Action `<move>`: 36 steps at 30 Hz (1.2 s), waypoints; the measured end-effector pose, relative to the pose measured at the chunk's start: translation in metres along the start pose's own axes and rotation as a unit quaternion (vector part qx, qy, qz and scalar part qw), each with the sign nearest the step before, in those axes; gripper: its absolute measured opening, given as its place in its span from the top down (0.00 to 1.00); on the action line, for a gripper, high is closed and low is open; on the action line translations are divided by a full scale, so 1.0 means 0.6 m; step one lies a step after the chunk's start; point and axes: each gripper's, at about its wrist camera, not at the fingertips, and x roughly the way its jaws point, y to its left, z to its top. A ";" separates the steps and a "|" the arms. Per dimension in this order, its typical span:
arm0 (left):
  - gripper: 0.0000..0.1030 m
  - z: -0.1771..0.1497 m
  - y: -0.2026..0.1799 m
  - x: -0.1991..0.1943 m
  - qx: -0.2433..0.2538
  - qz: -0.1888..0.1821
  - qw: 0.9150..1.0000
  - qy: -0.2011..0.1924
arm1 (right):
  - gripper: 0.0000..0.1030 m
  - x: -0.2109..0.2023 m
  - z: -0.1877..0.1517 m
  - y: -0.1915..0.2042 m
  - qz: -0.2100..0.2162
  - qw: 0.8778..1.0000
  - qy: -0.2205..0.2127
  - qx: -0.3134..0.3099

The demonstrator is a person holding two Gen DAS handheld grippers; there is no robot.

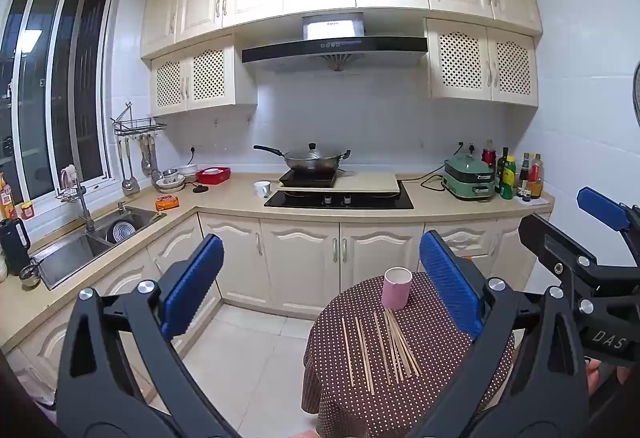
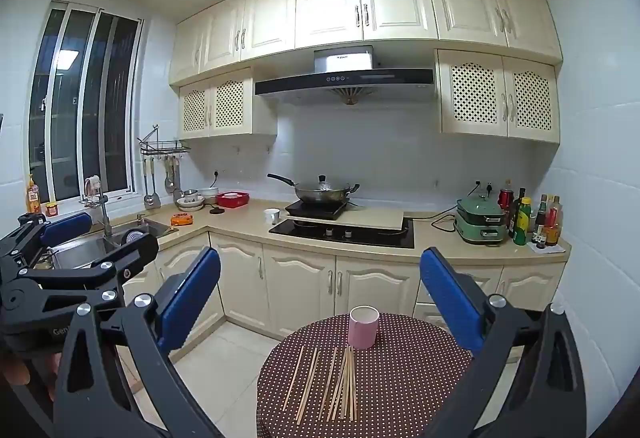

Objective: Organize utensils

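Several wooden chopsticks (image 1: 400,344) (image 2: 347,382) lie loose and fanned out on a small round table (image 1: 400,412) (image 2: 412,390) covered in a brown polka-dot cloth. Just behind them stands an upright pink cup (image 1: 397,288) (image 2: 363,326) with nothing visible inside. My left gripper (image 1: 320,286) hangs wide open in the air short of the table, holding nothing. Beside it my right gripper (image 2: 322,298) is just as wide open, with nothing between its blue pads. Each gripper also shows at the edge of the other's view: the right gripper (image 1: 568,226) and the left gripper (image 2: 100,238).
Beyond the table runs an L-shaped kitchen counter (image 1: 236,197) with cream cabinets. On it are a sink (image 1: 76,250) at left, a wok (image 1: 316,157) on a hob, a green cooker (image 1: 468,177) and bottles (image 1: 520,173) at right. Tiled floor (image 1: 248,354) lies left of the table.
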 end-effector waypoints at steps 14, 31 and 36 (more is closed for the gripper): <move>0.06 -0.004 -0.002 0.004 0.002 0.000 1.000 0.002 | 0.07 0.005 0.000 -0.006 0.003 1.000 0.004 0.000; 0.06 -0.017 -0.001 0.011 0.001 0.001 1.000 0.003 | 0.07 0.011 -0.011 -0.001 0.003 1.000 0.007 0.001; 0.06 -0.019 -0.001 0.012 0.001 0.001 1.000 0.004 | 0.07 0.015 -0.012 -0.001 0.002 1.000 0.008 0.001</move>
